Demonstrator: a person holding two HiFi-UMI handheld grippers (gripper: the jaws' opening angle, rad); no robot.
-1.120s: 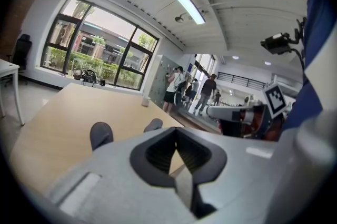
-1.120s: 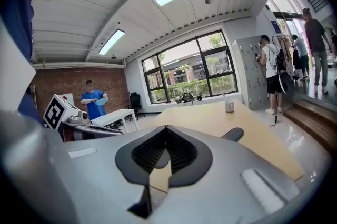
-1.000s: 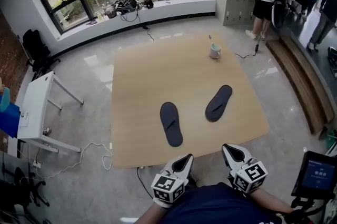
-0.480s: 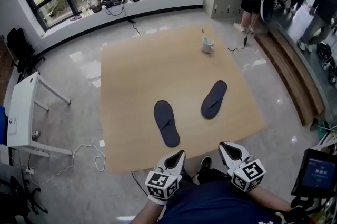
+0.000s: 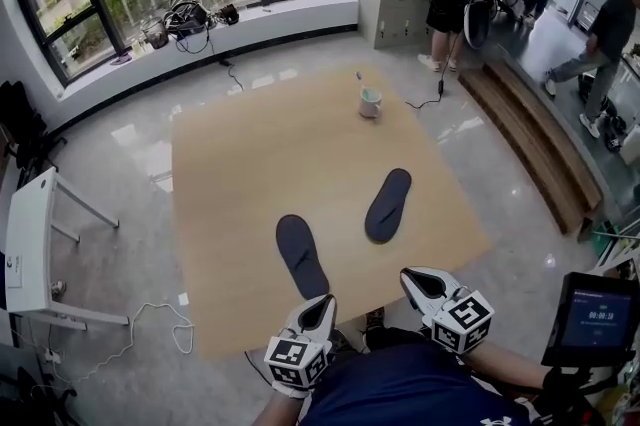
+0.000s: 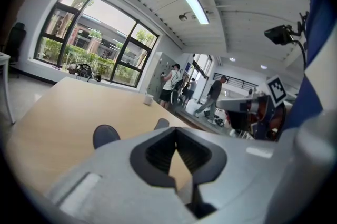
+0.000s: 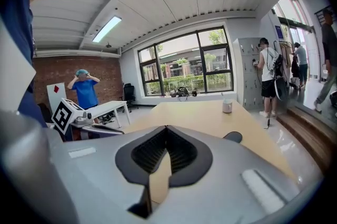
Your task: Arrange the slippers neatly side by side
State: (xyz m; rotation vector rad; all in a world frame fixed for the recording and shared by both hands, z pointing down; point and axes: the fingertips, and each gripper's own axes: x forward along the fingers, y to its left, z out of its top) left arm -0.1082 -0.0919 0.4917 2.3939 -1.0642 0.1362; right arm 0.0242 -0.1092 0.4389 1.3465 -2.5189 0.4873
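Note:
Two dark blue slippers lie apart on the wooden table [image 5: 240, 174]. The left slipper [image 5: 301, 255] points slightly left; the right slipper [image 5: 388, 204] lies farther back and tilts right. My left gripper [image 5: 319, 305] is shut and empty at the table's near edge, just short of the left slipper's heel. My right gripper [image 5: 411, 277] is shut and empty too, near the front right of the table, below the right slipper. In the left gripper view both the left slipper [image 6: 105, 135] and the right slipper [image 6: 161, 123] show beyond the shut jaws. The right gripper view shows one slipper [image 7: 233, 136].
A white mug [image 5: 371, 102] stands at the table's far side. A white desk [image 5: 28, 244] stands on the left, with a cable [image 5: 150, 329] on the floor beside it. A screen [image 5: 588, 319] is at the right. People stand by a bench [image 5: 535, 149] at the back right.
Both grippers have come forward to the table's near edge, the left one close to the left slipper's heel. The table has shifted left in the head view. The slippers have not moved.

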